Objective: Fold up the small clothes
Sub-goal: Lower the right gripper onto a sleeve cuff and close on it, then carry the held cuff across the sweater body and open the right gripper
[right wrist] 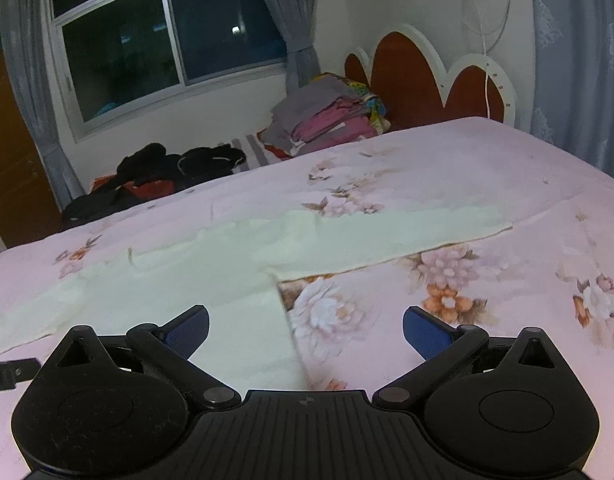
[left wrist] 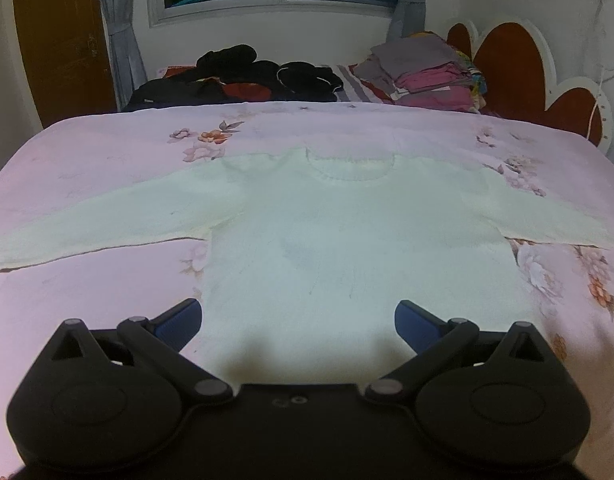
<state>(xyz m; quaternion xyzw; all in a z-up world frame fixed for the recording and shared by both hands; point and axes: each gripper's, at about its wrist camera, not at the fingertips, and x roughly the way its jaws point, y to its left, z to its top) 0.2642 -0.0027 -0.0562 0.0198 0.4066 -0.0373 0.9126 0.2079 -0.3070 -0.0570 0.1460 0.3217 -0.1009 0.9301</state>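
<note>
Pale cream top: long-sleeved top (left wrist: 327,240) lying flat and face up in the middle of the bed (left wrist: 87,300), neckline toward the far edge, both sleeves stretched out toward the side edges.
Progress: honestly looks like zero folds so far. It's spread and smoothed, so I'd say everything is left: sleeves in, sides in, then hem up.
Left gripper (left wrist: 298,322): jaws spread wide, holding nothing, hovering over the hem at the near edge of the bed.
Right gripper (right wrist: 305,330): jaws also wide apart and empty, straddling the top's right side edge, just below the right sleeve (right wrist: 407,236).
Edges: hem and side seam look easy to pinch.
Room: lots of bare floral sheet on both sides. Dark clothes heap (left wrist: 243,76) and folded stack (left wrist: 427,72) sit well apart at the far edge.
</note>
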